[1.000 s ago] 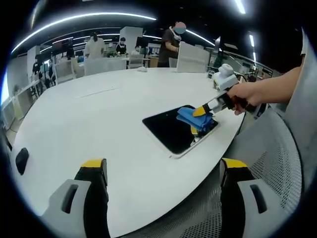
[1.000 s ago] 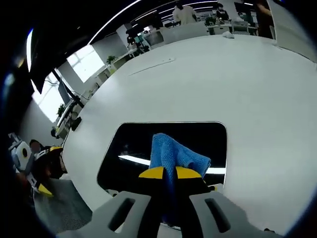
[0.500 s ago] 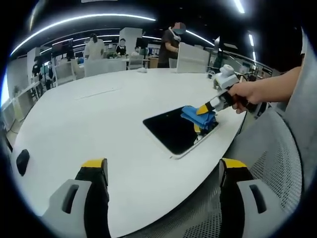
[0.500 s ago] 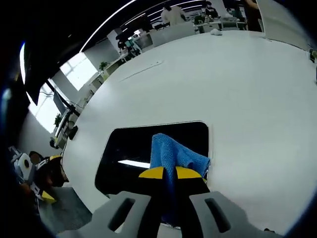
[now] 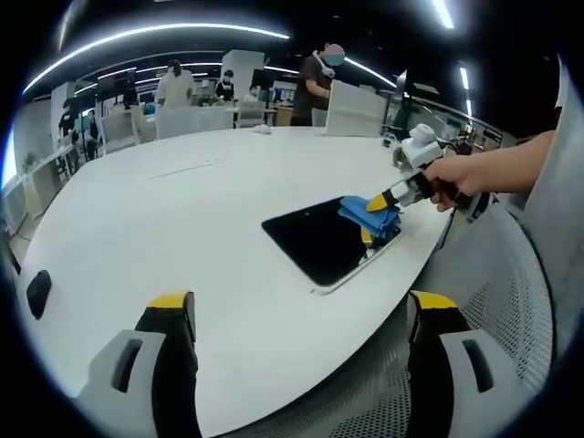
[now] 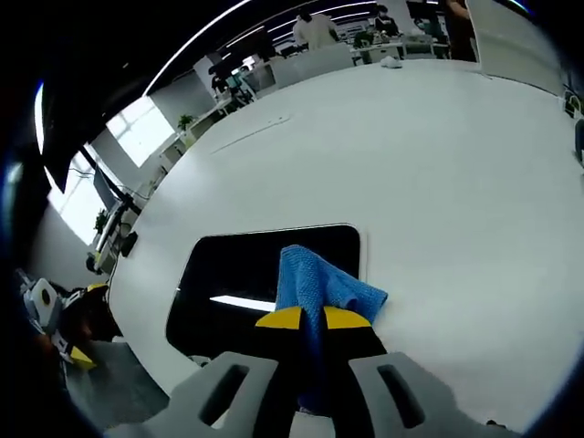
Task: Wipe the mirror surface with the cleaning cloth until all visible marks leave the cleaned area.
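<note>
A dark rectangular mirror (image 5: 324, 239) (image 6: 246, 274) lies flat near the rounded front edge of the white table (image 5: 164, 228). My right gripper (image 6: 307, 318) (image 5: 374, 204) is shut on a blue cleaning cloth (image 6: 315, 285) (image 5: 367, 213), which rests on the mirror's right end. In the left gripper view a hand (image 5: 456, 178) holds that gripper, reaching in from the right. My left gripper (image 5: 301, 310) hangs open at the table's near edge, well short of the mirror, with nothing between its fingers.
A grey mesh chair (image 5: 493, 301) stands at the right by the table's edge. Several people (image 5: 319, 78) and desks are beyond the far side of the table. A small dark object (image 5: 38, 292) sits at the left table edge. Bright windows (image 6: 137, 137) are far left.
The right gripper has slid the cloth toward the mirror's right end, so more dark glass shows left of it. The left gripper has stayed put.
</note>
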A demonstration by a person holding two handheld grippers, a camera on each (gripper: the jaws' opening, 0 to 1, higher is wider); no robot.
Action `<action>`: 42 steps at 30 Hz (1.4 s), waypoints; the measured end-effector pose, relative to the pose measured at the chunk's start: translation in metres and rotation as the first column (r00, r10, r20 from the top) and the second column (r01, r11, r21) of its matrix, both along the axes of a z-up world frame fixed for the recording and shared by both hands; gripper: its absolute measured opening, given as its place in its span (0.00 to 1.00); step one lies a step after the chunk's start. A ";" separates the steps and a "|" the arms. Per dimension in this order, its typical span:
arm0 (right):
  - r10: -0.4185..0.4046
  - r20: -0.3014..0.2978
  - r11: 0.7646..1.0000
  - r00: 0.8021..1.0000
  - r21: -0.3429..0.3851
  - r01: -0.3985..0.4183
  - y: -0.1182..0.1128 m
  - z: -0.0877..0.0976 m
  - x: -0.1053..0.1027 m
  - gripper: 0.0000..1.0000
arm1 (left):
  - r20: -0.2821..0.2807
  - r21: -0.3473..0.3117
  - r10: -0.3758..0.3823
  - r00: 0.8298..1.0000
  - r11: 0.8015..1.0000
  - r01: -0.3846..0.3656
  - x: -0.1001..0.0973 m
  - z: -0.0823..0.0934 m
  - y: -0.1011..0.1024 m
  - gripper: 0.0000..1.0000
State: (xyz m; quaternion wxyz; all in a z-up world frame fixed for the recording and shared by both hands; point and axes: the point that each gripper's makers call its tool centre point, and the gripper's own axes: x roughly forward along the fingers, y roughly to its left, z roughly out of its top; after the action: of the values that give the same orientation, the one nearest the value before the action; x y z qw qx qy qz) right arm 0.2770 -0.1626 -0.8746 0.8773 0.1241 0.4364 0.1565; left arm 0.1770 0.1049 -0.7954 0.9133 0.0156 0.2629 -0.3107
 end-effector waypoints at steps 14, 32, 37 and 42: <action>-0.015 0.003 1.000 1.000 -0.015 0.015 -0.001 -0.001 0.000 0.01 | 0.000 -0.026 0.003 1.000 1.000 -0.003 0.000 0.005 -0.003 0.99; -0.040 -0.023 0.999 0.999 -0.032 0.039 -0.001 -0.002 -0.024 0.01 | 0.001 -0.023 0.018 1.000 1.000 -0.018 0.004 0.000 0.010 0.99; -0.051 -0.044 0.998 0.998 -0.033 0.049 -0.001 -0.002 -0.032 0.01 | 0.002 -0.006 -0.010 1.000 1.000 0.010 0.000 -0.003 0.006 0.99; -0.059 -0.061 0.998 0.996 -0.037 0.057 -0.003 -0.002 -0.040 0.01 | 0.005 -0.005 -0.014 1.000 1.000 0.014 0.000 -0.003 0.005 0.98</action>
State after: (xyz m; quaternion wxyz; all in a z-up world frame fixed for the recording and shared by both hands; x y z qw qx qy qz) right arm 0.2368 -0.1659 -0.8767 0.8696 0.1261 0.4621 0.1193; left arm 0.1772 0.1101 -0.7980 0.9119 0.0160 0.2596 -0.3175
